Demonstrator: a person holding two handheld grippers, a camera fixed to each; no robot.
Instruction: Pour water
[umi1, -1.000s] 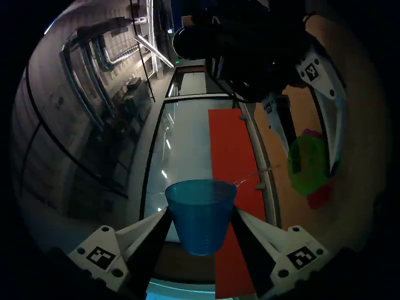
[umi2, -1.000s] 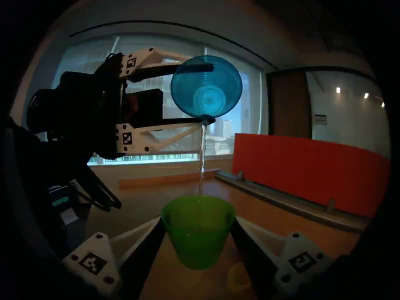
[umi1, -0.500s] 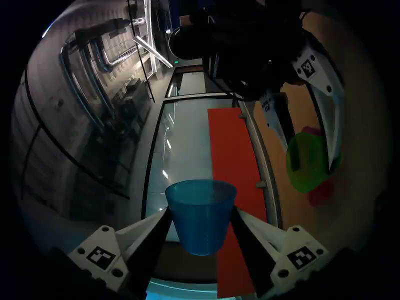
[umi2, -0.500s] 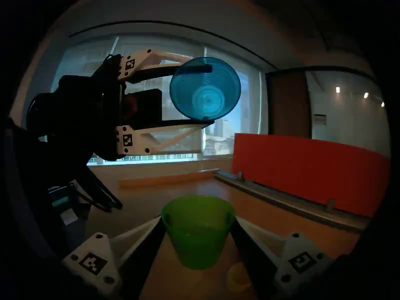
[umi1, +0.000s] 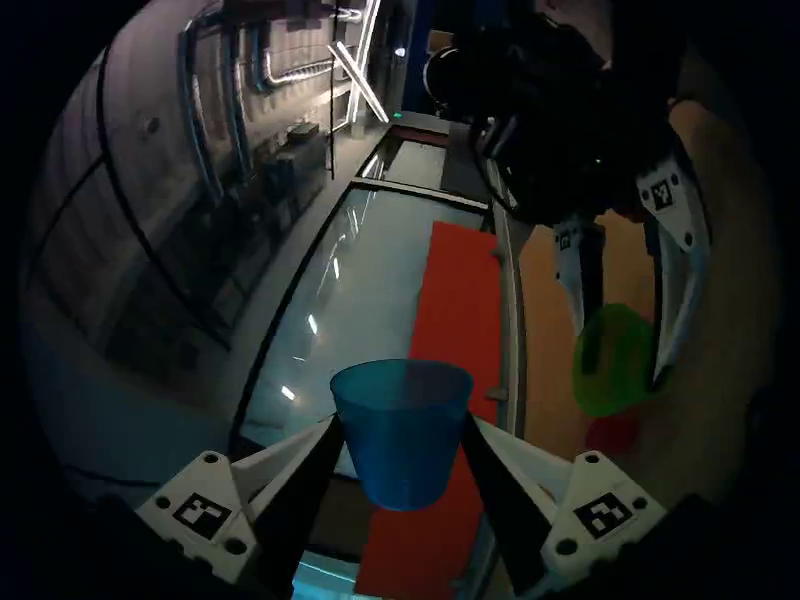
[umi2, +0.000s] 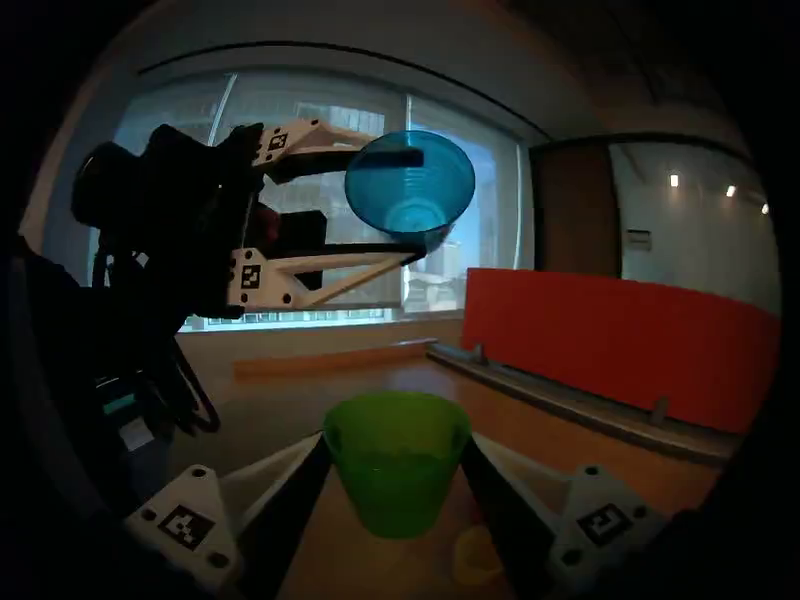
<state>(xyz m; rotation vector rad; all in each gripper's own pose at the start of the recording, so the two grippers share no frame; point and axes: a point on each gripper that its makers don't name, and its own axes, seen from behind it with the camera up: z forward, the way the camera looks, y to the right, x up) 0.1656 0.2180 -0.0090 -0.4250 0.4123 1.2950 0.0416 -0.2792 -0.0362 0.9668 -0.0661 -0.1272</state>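
Two grips, both mid-wall: left claw (umi1: 402, 425) clamps the blue cup (umi1: 402, 455), right claw (umi2: 397, 450) the green cup (umi2: 397, 485); thin plastic, likely crushable.

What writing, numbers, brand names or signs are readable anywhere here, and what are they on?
No text reads clearly.
The wall notice: too small and blurred to read.
The square black-and-white tags: patterns only, no letters or numbers.
The blue cup and the green cup: no print visible.
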